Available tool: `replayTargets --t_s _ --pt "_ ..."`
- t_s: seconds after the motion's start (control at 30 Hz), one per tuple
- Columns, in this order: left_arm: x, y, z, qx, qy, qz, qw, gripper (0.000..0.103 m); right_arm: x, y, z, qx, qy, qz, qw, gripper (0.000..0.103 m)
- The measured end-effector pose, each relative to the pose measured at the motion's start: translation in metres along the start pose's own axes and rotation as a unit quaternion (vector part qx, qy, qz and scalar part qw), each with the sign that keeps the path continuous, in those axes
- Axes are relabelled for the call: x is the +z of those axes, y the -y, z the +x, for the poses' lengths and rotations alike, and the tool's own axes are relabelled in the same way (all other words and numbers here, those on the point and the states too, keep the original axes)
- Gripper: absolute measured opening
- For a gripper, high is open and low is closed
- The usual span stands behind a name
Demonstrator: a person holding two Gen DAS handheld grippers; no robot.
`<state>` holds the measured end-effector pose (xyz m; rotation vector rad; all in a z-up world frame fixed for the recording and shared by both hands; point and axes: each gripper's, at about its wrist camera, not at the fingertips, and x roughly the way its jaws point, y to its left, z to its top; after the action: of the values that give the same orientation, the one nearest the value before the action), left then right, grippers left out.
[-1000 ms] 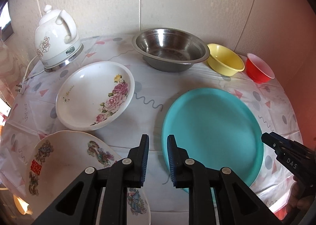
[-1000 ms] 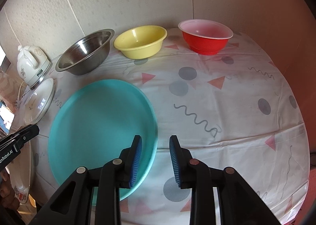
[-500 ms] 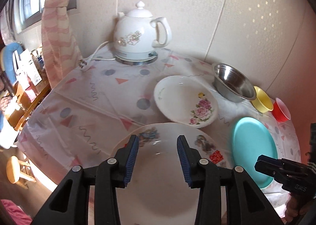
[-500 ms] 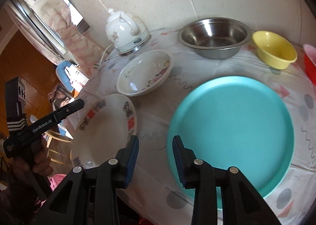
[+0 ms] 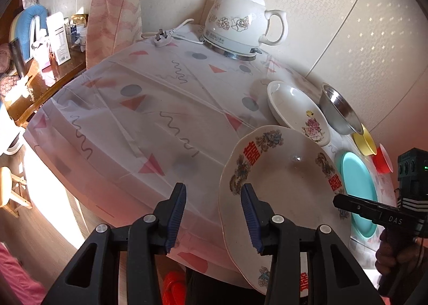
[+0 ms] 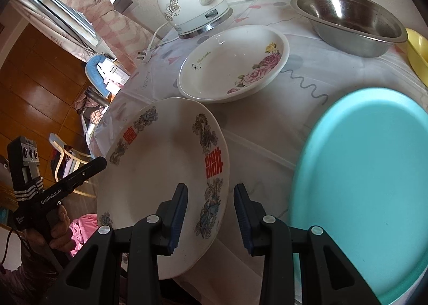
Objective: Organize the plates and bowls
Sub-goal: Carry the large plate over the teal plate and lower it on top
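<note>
You are at the approach step, closing in on the dragon-and-phoenix plate (image 6: 163, 171), with nothing yet lifted. Use that plate as your landmark: it lies at the near edge of the desk (image 5: 160, 107), its near rim jutting out past the edge toward you.

Your left gripper (image 5: 212, 218) hovers off the plate's left rim, fingers (image 5: 176, 214) spread apart and holding nothing; the right-hand finger shows in front of the rim, the other over the bare tablecloth. Just behind the plate and to its right sits the rose bowl (image 6: 235, 64), close to the plate's far rim though whether they touch is hard to say. Behind that bowl stands the white electric kettle (image 6: 190, 3), unplugged, its cord lying loose. Farther right come the steel bowl (image 6: 350, 19) and the yellow bowl (image 6: 417, 53); the red bowl (image 5: 383, 162) shows only from the left camera.

Your right gripper (image 6: 210, 215) sits over the plate's right rim, fingers likewise apart and empty, the rim falling between them. Right of the plate lies the large teal plate (image 6: 361, 192), near it but apart.

The landmark plate is white, glossy and shallow, ringed with dragon and flower motifs and red double-happiness characters. It looks like smooth glazed ware, so it will probably be slippery and heavy for a rim pinch.

Next, I judge you should pick one gripper, slide a finger under the overhanging rim, clamp squarely and lift level before stacking it with the other plate.
</note>
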<state>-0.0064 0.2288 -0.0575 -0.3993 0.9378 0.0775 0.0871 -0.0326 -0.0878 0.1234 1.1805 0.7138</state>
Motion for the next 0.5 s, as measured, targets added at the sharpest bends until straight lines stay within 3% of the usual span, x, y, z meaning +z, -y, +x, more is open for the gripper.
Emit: replayTargets --t_s 0.13,0.27,0.33,0.5 --pt "-0.006 0.008 0.012 -0.014 -0.018 0.009 0.9997 0.042 0.001 -0.003 0.009 0.006 -0.007 -0.008 1.0 0.036" --pt "-0.011 0.018 0.018 -0.017 -0.026 0.022 0.9993 0.029 -0.002 -0.009 0.013 0.002 -0.01 -0.027 1.0 0.036" --pt "-0.013 0.024 0.018 0.001 -0.021 0.031 0.9993 0.029 -0.003 -0.011 0.012 -0.005 -0.009 -0.035 0.999 0.035" --pt "-0.015 0.027 0.017 0.006 -0.021 0.037 0.9991 0.029 -0.01 -0.016 0.006 -0.026 -0.003 -0.061 0.998 0.032"
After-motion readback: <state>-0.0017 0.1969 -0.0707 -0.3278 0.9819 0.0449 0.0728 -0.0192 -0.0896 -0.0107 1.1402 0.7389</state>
